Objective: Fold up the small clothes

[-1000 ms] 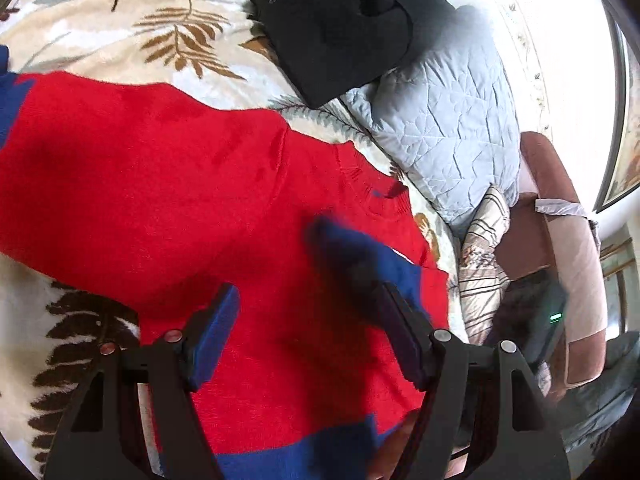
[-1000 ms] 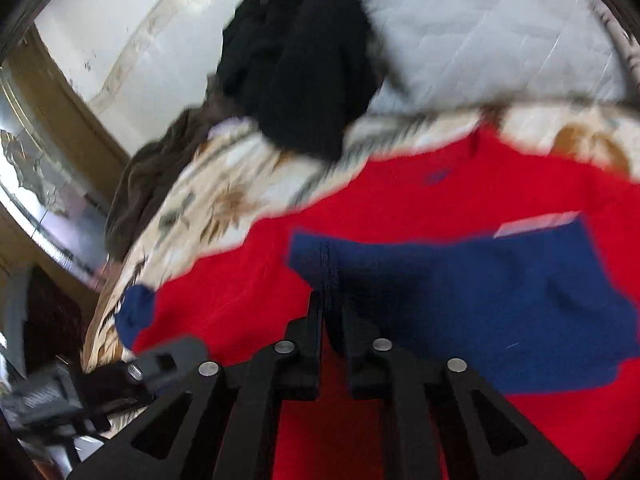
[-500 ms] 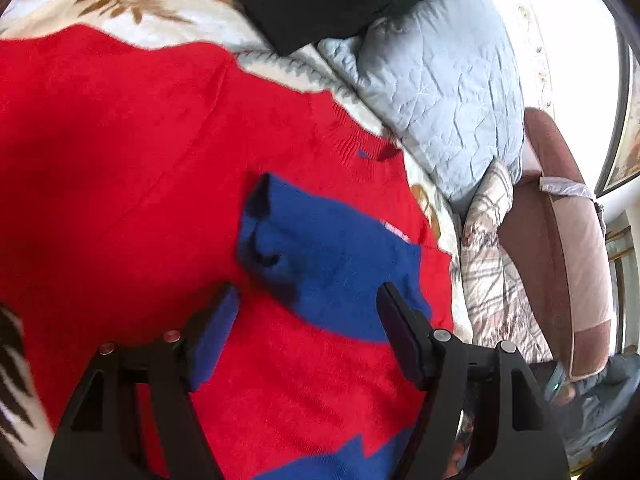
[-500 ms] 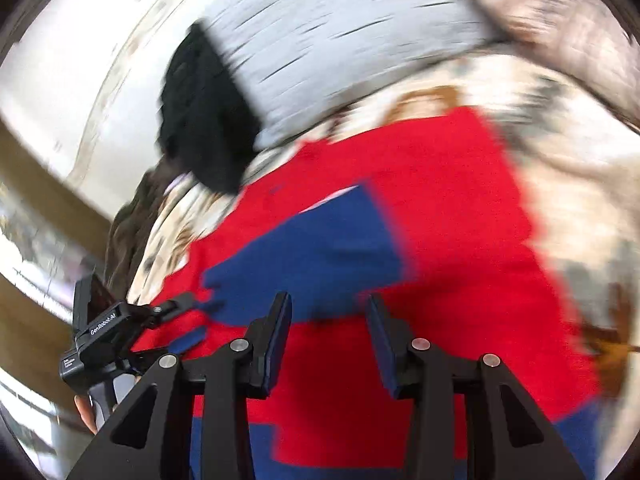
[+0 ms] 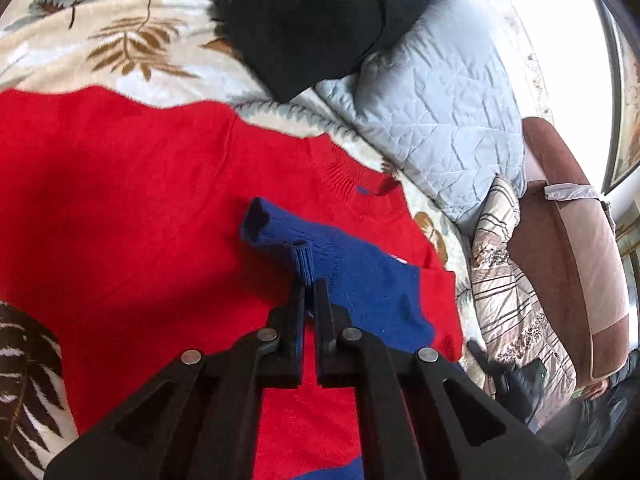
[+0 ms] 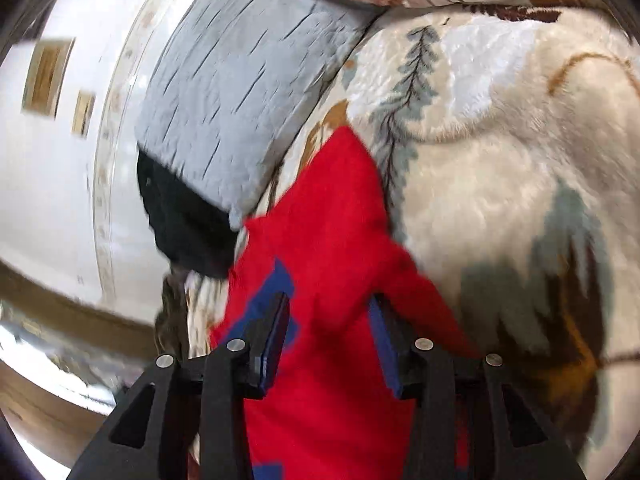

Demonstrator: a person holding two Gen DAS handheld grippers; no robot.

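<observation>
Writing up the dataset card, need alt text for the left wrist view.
The left gripper is shut on the blue cuff of a sleeve folded across a red sweater spread on a leaf-print blanket. Behind lie black clothing and a grey quilted pillow.

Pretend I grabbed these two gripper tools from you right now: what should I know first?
Left gripper: shut on the blue cuff of the sleeve folded across the chest.
Right gripper: open, holding nothing, above the sweater's red edge.
Red sweater: lying flat on the leaf-print blanket, collar toward the grey pillow. Black clothes sit heaped past it.
Done: one sleeve folded in.
Left: probably tidy that cuff, fold the other sleeve in, then fold the body.
</observation>
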